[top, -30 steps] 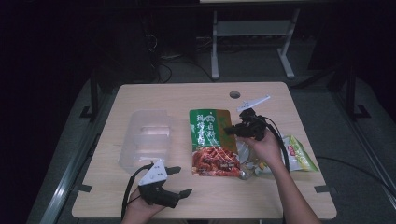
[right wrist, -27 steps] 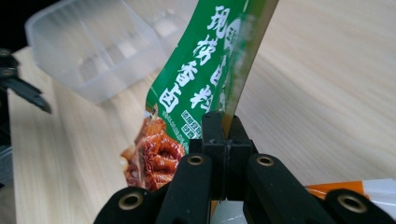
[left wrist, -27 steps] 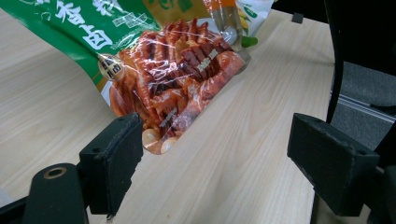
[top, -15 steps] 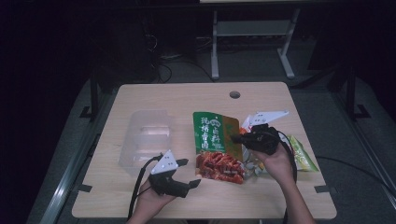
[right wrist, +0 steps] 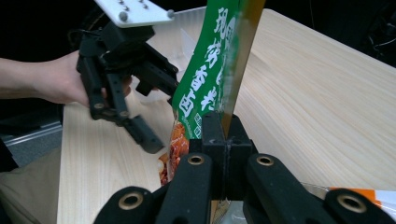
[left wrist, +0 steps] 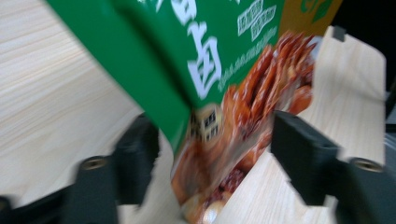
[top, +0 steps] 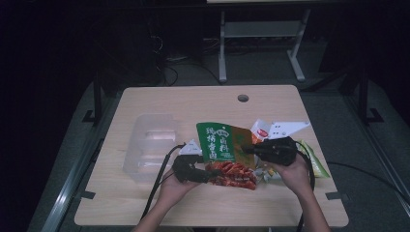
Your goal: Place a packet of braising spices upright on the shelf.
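- In the right gripper view, the right gripper (right wrist: 225, 135) had its two black fingers (right wrist: 211, 133) pressed together on one edge of the snack packet (right wrist: 208, 79), and the packet rose upright and edge-on from that clamp.
- In the left gripper view, the lower end of the snack packet (left wrist: 224, 121) hung between the left gripper's fingers (left wrist: 301, 163), one finger on each side. Its jaws had just been closing, yet a gap showed between each finger and the packet, so the fingers stood apart and were not pressing on it.
- From the high view, the left gripper (top: 205, 175) pointed at the packet's lower left corner, while the right gripper (top: 249, 150) met its right edge.
- The snack packet (top: 225, 152) sat near the middle of the worktop (top: 193, 99), toward the person's side, between the two hands.
- The packet was glossy: its upper part was green with large white characters, an orange-yellow band ran along one side, and the lower part showed a picture of reddish-brown food.
- Just right of the packet, partly under the right hand (top: 290, 171), lay other small packets (top: 316, 162), one yellow-green.
- Farther left on the worktop stood a clear plastic container (top: 147, 145), well apart from the packet.
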`<action>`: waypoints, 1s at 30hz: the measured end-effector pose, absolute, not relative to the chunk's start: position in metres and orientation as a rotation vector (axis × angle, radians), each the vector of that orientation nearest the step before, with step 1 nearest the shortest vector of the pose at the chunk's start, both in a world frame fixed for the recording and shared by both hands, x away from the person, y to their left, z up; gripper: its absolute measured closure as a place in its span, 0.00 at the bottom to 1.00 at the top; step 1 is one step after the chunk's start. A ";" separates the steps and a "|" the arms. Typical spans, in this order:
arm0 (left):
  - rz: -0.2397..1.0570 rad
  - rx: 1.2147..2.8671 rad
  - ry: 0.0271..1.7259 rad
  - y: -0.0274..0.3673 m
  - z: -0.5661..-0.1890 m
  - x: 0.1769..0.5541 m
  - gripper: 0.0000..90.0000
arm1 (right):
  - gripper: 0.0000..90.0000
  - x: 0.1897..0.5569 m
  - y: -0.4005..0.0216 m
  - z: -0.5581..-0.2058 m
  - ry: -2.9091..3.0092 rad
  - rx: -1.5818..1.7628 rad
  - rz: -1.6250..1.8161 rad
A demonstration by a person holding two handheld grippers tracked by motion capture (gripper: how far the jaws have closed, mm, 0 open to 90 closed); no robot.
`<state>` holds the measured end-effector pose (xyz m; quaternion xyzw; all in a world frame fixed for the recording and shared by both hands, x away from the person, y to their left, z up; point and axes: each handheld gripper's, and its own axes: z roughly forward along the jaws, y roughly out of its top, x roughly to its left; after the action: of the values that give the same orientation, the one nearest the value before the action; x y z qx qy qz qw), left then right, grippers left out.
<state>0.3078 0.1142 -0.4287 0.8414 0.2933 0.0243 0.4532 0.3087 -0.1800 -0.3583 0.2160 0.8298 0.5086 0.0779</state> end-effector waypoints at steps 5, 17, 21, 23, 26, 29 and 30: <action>0.021 2.081 0.702 0.110 -0.426 0.314 0.79 | 0.99 0.312 -0.182 -0.363 2.493 0.670 1.504; 0.061 2.069 0.687 0.114 -0.419 0.310 0.96 | 0.90 0.318 -0.192 -0.375 2.481 0.738 1.571; 0.094 2.080 0.669 0.114 -0.418 0.308 0.96 | 0.83 0.321 -0.188 -0.386 2.506 0.785 1.585; 0.098 2.082 0.668 0.115 -0.418 0.308 0.96 | 0.83 0.324 -0.182 -0.393 2.546 0.793 1.558; 0.105 2.076 0.677 0.116 -0.418 0.307 0.96 | 0.86 0.324 -0.172 -0.397 2.581 0.778 1.531; 0.100 2.067 0.684 0.119 -0.419 0.306 0.96 | 0.97 0.323 -0.169 -0.396 2.584 0.770 1.526; 0.106 2.066 0.684 0.119 -0.419 0.305 0.95 | 0.98 0.323 -0.168 -0.396 2.585 0.771 1.531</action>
<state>0.3052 0.1190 -0.4189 0.8405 0.2782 0.0430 0.4629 0.3226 -0.1685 -0.3961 0.2486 0.8332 0.4936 0.0200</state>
